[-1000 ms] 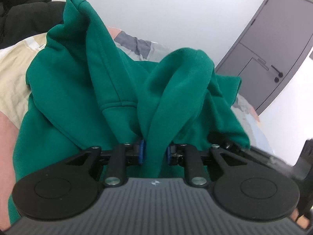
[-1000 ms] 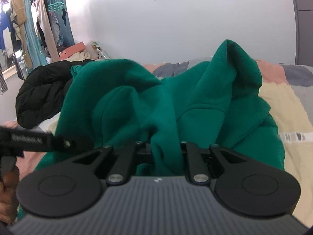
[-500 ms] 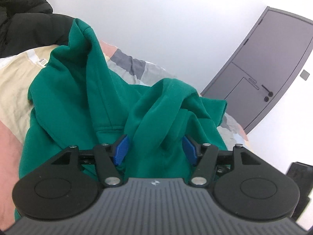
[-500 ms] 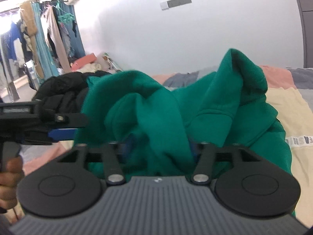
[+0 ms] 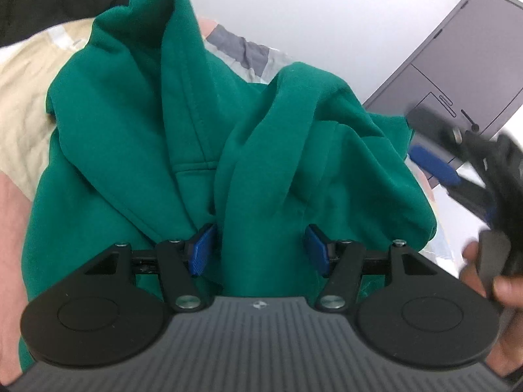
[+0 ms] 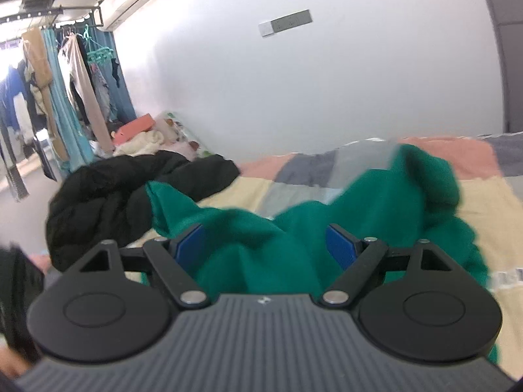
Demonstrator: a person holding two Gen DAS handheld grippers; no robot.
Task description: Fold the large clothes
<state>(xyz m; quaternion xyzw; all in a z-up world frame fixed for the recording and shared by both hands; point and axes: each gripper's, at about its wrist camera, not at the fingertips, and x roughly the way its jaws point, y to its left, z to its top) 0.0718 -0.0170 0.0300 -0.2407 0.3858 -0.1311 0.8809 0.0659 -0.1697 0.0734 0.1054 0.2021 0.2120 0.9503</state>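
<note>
Green hoodie [image 5: 137, 104] lies heaped on the patchwork bed [image 6: 483, 202], beside a black jacket [image 6: 108, 196]. Thick fleece: soft, floppy, fairly heavy, so best pinched at a seam or hem (thick folds slip). Left tongs [image 5: 258, 250] and right tongs [image 6: 266, 245] have both just opened wide; cloth sits loose between them, not pinched.

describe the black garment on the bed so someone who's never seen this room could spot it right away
Start at the patchwork bed against the white wall. At its end nearest the hanging clothes rack lies a bulky black jacket, heaped in a crumpled mound. It touches the green hoodie beside it, and it is the only black item on the pale quilt.
</note>
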